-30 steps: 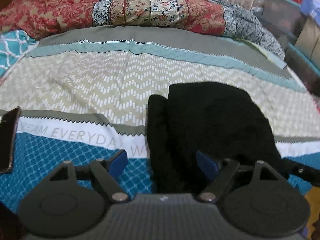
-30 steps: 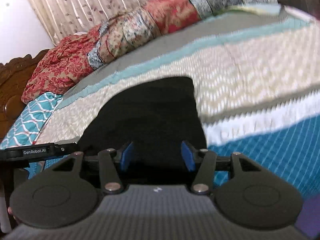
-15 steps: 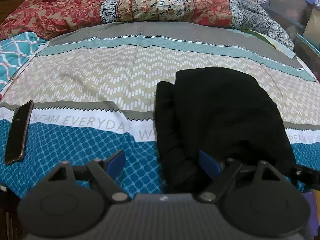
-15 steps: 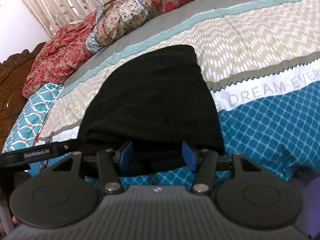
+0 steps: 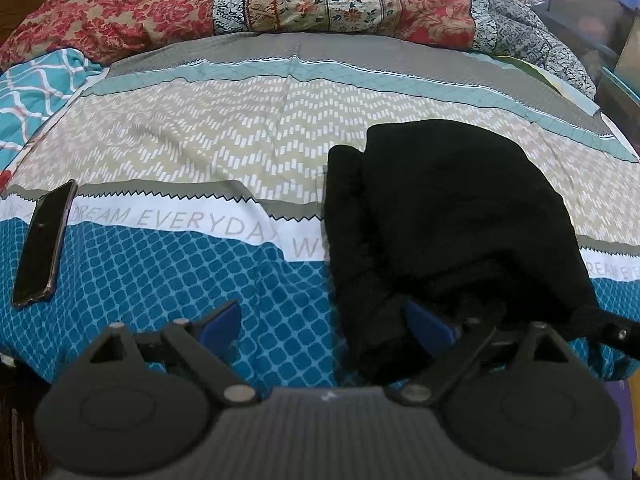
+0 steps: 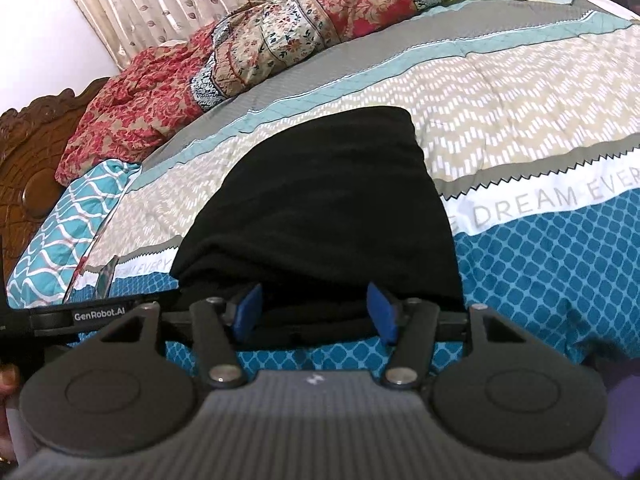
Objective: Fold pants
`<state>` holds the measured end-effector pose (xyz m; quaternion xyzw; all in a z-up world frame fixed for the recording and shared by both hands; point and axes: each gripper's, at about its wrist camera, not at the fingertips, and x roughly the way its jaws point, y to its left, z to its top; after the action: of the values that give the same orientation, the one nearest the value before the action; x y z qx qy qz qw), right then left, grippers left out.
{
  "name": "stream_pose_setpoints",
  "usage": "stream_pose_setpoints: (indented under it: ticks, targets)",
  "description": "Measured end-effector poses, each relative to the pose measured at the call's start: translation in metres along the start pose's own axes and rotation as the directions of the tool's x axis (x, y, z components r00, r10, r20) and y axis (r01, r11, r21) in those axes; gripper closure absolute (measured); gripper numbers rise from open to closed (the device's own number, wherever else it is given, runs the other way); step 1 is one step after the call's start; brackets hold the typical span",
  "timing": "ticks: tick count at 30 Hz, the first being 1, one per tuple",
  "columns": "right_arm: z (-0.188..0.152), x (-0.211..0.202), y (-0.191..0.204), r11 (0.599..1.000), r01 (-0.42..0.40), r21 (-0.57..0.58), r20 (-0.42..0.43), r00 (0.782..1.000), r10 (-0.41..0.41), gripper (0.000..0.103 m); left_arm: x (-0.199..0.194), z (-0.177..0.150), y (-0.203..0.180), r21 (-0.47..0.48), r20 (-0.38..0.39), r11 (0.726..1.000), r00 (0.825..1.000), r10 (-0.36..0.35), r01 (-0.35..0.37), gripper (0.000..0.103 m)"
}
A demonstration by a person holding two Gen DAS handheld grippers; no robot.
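Right wrist — pants (image 6: 320, 208) beyond tool (image 6: 314, 314)

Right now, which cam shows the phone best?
Left wrist. The phone lies flat and fully visible on the bedspread, left of the black pants. Right wrist shows only a sliver at far left.

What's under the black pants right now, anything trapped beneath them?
The black pants lie folded on the patterned bedsheet, covering part of its printed lettering. The phone lies apart, to their left. Whatever lies beneath or inside the folds is hidden.
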<state>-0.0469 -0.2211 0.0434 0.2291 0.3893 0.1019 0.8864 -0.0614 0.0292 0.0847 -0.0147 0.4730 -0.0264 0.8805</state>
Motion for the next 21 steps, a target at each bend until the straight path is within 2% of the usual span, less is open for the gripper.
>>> stream_pose_setpoints:
  ticks: [7,11,21]
  targets:
    - [0.0,-0.003,0.006,1.0,0.01,-0.012,0.03,1.0,-0.009,0.042,0.001,-0.003,0.003,0.004,0.006,1.0,1.0,0.006,-0.006,0.006]
    - [-0.001,-0.004,0.014,0.999,0.006,-0.038,0.058,0.998,-0.004,0.038,0.002,-0.005,0.006,-0.007,0.004,1.0,1.0,0.007,-0.007,0.002]
    - [-0.002,0.008,0.019,0.999,0.019,-0.037,0.015,1.0,-0.018,0.038,0.016,-0.013,0.011,-0.024,-0.045,1.0,0.999,-0.003,0.002,0.0]
